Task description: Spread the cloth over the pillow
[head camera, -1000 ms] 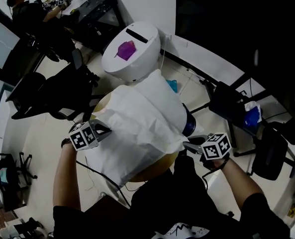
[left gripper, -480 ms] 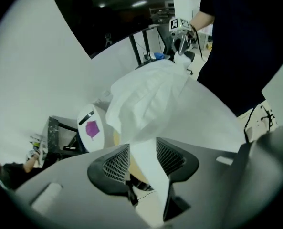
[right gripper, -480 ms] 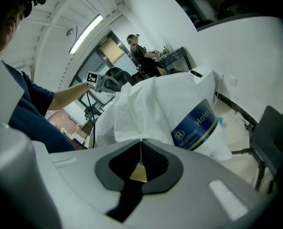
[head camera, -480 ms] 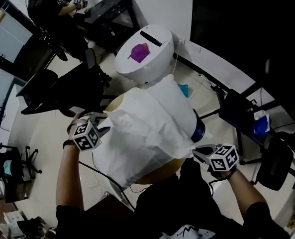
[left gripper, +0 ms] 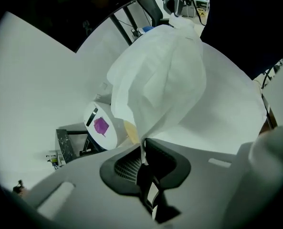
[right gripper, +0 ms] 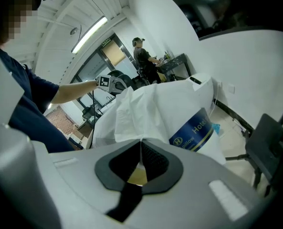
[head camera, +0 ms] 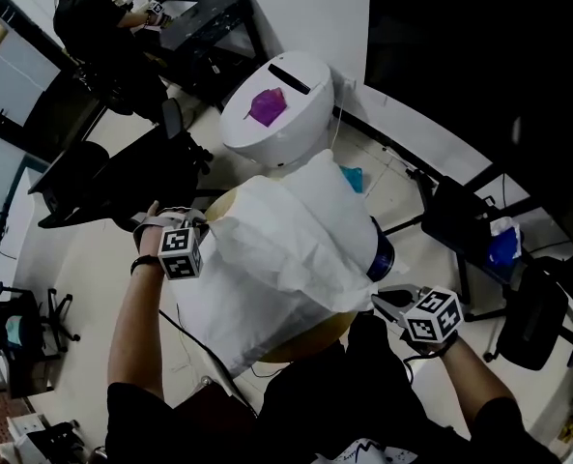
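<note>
- Your left tongs (left gripper: 142,150) have just been closing on the 9 o'clock edge of the cloth (head camera: 286,259).
- Your right tongs (right gripper: 141,149) pinch its 4 o'clock edge tight, beside the pillow (right gripper: 194,131).

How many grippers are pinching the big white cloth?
2. The left gripper holds the cloth's left edge between jaws that have just been closing. The right gripper is shut on its right edge.
</note>
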### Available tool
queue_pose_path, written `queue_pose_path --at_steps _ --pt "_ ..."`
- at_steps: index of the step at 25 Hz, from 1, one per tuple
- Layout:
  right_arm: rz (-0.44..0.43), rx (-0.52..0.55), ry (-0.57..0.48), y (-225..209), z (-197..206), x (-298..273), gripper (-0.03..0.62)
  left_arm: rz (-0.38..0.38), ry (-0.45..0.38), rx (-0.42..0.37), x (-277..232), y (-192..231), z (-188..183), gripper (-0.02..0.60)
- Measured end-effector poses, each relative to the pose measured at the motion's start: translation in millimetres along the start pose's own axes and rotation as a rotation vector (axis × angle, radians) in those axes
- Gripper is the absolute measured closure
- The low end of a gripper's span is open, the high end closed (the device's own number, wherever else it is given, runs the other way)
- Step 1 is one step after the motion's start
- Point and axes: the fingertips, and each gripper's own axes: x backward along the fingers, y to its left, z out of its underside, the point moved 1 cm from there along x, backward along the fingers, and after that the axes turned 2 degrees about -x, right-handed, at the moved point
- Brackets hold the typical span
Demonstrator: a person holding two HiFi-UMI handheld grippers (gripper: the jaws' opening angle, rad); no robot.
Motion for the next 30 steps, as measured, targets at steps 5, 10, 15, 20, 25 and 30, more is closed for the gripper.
queue_pose_path --at_steps 5,10,15,20,25,30 --pt "0.084 0.024 -0.097 -7.3 -12.8 16.7 0.585 -0.039 -0.006 0.014 8.9 22.3 -2.3 0.575" --pt "0.221 0.047 -0.238 -19.2 -30.5 41.8 0.585 -0.108 -0.023 0.044 18.4 69.6 -16.4 0.575" --pt "0.312 0.042 -0.308 -35.2 -34.9 61.8 0.585 -0.164 -0.017 0.024 15.1 129.2 -40.3 0.575" --pt "0.409 0.073 -0.320 -51.6 -35.1 77.7 0.583 -0.209 -0.027 -0.001 -0.2 188.3 -74.6 0.575" --pt "0.506 0.130 -0.284 -70.7 -23.9 88.2 0.583 -0.219 -0.038 -0.046 -32.7 232.8 -120.3 0.575" --pt "0.553 0.190 -0.248 -88.5 -13.3 89.0 0.583 -0.202 -0.037 -0.089 -73.1 260.8 -165.9 0.575"
